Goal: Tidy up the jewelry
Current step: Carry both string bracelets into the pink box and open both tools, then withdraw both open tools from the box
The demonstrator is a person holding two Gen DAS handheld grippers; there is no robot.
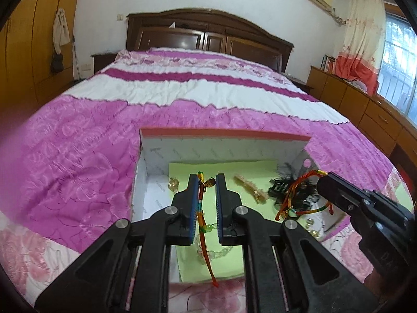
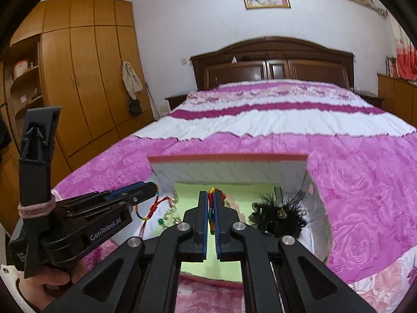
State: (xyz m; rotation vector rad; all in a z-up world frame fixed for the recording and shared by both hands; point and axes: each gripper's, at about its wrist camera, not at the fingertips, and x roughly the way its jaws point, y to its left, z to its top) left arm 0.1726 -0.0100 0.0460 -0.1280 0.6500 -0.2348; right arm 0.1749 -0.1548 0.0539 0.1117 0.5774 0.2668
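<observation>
An open white box with a red rim lies on the bed, lined with pale green paper. My left gripper hangs over the box's left part, shut on a multicoloured braided cord that dangles down past the fingers. My right gripper is over the box's right part, shut on another red, orange and green cord, which loops down. On the lining lie a gold hair clip, a black feathered hairpiece and clear beads.
The pink and white quilt surrounds the box. A dark wooden headboard stands far behind, wardrobes on the left and a low cabinet on the right. A hand grips the left tool's handle.
</observation>
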